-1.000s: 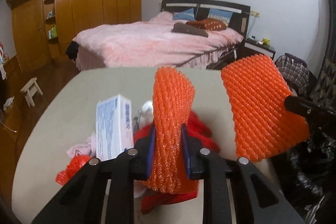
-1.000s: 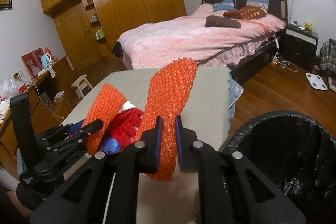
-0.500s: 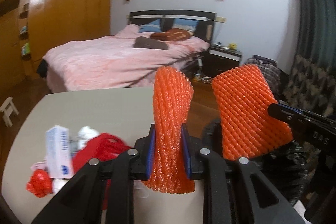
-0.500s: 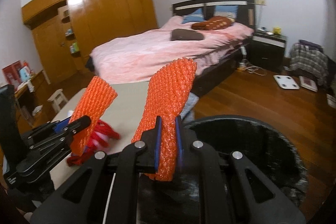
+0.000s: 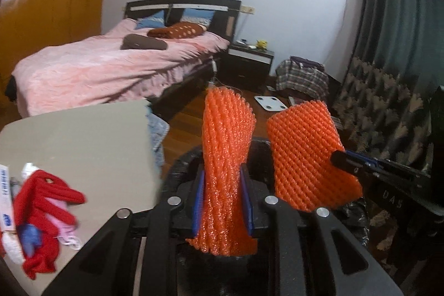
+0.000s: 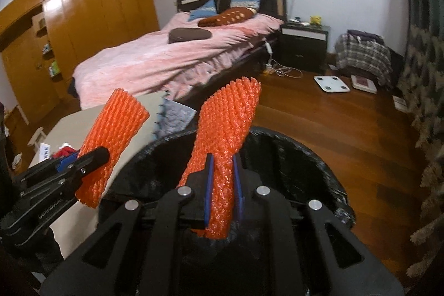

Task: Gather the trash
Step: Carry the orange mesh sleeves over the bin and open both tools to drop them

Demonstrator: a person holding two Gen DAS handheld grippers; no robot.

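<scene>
Left wrist view: the left gripper (image 5: 222,197) is clamped on an orange foam-net fruit sleeve (image 5: 226,171) that stands upright between its blue-padded fingers (image 5: 198,201). Just to the right, the right gripper (image 5: 342,158) reaches in from the right edge, pinching a second orange foam-net sleeve (image 5: 308,157) at its right side. Both sleeves hang over the black-lined trash bin (image 5: 180,171), whose rim shows behind and below them. To the left lies the beige tabletop (image 5: 83,146), with a pile of red cloth and wrappers (image 5: 41,210) at its near left corner and a white-and-blue carton (image 5: 5,199) at the picture's edge. Far behind stands a bed with a pink cover (image 5: 97,71).

Right wrist view: the right gripper (image 6: 223,190) is closed tight on its orange sleeve (image 6: 226,146), which leans to the far right above the open mouth of the bin (image 6: 319,165). At left, the left gripper (image 6: 91,157) grips the other sleeve (image 6: 111,140), held over the bin's left rim beside the table (image 6: 72,124). A white bathroom scale (image 6: 331,83) lies on the wooden floor (image 6: 347,124), far right.
</scene>
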